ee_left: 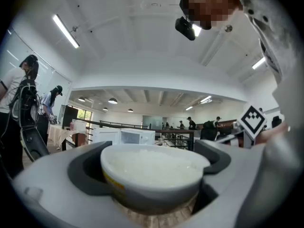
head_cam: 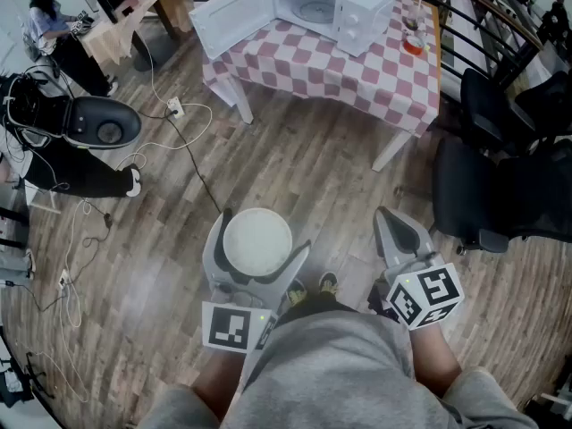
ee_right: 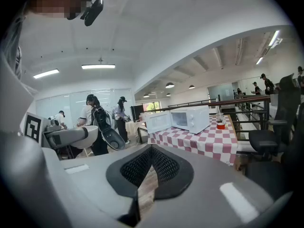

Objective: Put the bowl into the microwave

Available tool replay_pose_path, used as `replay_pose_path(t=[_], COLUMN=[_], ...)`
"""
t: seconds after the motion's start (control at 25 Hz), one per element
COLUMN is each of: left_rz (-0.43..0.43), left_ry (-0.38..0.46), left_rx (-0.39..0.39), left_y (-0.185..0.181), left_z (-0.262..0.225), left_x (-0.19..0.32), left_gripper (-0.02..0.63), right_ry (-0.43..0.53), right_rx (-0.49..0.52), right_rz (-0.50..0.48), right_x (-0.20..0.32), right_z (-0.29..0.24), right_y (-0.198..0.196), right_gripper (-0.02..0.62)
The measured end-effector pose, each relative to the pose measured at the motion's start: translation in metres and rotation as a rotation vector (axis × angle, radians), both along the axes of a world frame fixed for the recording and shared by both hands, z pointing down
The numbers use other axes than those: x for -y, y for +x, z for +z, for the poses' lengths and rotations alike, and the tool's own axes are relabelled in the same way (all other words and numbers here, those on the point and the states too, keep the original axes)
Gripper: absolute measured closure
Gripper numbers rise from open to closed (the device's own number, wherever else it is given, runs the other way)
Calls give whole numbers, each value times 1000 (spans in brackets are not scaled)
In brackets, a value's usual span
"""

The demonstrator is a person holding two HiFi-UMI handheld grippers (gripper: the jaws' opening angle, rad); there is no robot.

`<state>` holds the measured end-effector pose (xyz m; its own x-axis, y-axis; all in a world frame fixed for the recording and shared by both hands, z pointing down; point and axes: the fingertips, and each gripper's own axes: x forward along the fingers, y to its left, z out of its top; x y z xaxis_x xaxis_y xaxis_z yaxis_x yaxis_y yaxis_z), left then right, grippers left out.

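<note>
White bowl sits upright, mouth up, clamped between the wide-spread jaws of the left gripper. Its yellow side band is too blurred to read. Right gripper is closed, empty. Microwave stands well apart, door open.

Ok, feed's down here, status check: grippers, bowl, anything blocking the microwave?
Left gripper shut on bowl. Right gripper shut, empty. Microwave on table ahead, door open. Nothing blocking; cable on floor off left.
</note>
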<state>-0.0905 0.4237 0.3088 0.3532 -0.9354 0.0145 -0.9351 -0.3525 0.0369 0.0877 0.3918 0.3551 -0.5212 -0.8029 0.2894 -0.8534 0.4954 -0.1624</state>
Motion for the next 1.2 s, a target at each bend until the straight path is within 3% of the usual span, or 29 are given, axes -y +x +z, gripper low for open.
replay_pose_path(t=[0.72,1.2], left_rz=[23,48], left_ry=[35,40], left_rx=[-24,-15], left_y=[-37,-41], left_z=[-2,-2], left_x=[-18,-12], left_gripper=[66,67], right_ry=[28,51], right_rx=[22,29], right_rz=[33,-15], right_x=[-19,-21], right_z=[-8,-12], right_y=[-34,-48], right_gripper=[600,597])
